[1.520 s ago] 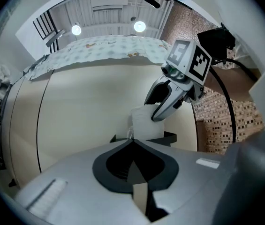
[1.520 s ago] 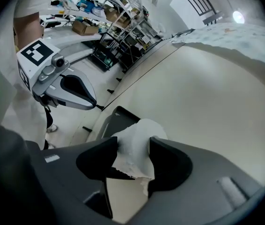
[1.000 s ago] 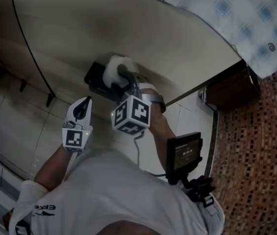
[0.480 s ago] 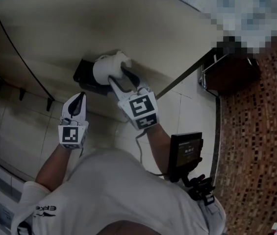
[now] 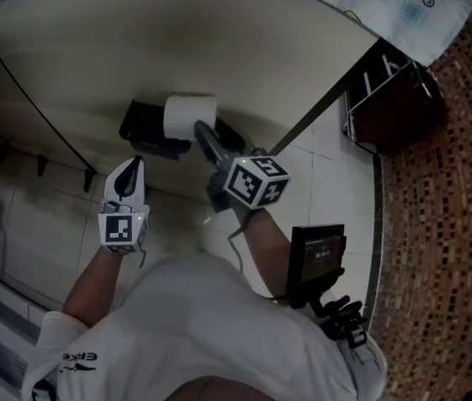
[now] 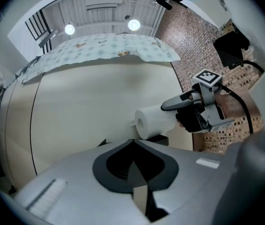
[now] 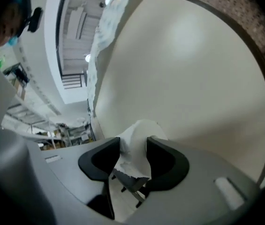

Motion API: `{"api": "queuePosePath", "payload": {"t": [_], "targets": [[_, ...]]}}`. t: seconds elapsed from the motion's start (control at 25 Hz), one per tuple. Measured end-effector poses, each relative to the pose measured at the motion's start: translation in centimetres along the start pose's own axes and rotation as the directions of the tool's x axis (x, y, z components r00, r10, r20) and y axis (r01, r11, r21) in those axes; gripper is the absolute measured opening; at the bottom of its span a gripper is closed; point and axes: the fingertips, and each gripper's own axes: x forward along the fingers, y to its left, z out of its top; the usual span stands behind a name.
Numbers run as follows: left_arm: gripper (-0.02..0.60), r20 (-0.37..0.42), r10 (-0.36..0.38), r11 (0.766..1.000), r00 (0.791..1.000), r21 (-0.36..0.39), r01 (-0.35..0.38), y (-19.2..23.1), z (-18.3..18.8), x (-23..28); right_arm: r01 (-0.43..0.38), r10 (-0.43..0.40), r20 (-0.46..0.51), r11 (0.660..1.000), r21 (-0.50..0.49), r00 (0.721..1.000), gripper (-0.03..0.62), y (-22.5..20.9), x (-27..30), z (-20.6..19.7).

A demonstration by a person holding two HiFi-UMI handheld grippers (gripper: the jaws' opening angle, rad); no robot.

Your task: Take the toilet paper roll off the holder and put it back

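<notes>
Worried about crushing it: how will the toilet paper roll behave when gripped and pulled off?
Probably soft: the toilet paper roll looks crumpled between the right gripper's closing jaws. Likely light, being paper. Round, so it may roll if dropped.

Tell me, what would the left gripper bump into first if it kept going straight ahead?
Probably the toilet paper roll, just beyond the left gripper's shut tips, or the black holder beside it; depth is hard to judge.

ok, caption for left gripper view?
Right gripper closing on the toilet paper roll at its holder; shut left gripper in foreground.
</notes>
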Motion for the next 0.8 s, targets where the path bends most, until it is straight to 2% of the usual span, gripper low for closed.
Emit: {"api": "queuePosePath", "payload": {"t": [0.16,0.4,0.56,0.68,0.8], "targets": [[0.003,-0.015,0.003,1.000,1.000,-0.006,-0.003,0.1,-0.1,0.0,-0.048,0.039,0.056,0.983,0.176,0.998,0.179,-0.5,-0.4,0.2],[0.003,-0.042,-0.006,1.000,0.999,0.015,0.007,0.1,-0.6,0.1,-0.064,0.047,0.077,0.972,0.227,0.996,0.178,-0.7,-0.6,0.4],[0.003,-0.025,0.013,1.000,1.000,0.002,-0.013,0.8,-0.6,0.5,-0.088,0.057,0.109,0.948,0.305,0.992,0.175,-1.1,-1.2,0.7],[0.003,-0.030,0.008,0.999,1.000,0.033,-0.007,1.0,-0.8,0.7,-0.107,0.058,0.143,0.924,0.366,0.988,0.175,-1.6,-2.1,1.0],[0.003,-0.048,0.011,0.999,0.999,0.043,-0.009,1.4,-1.5,0.8,-0.102,0.042,0.161,0.919,0.382,0.986,0.175,-2.3,-3.3,1.3]]}}
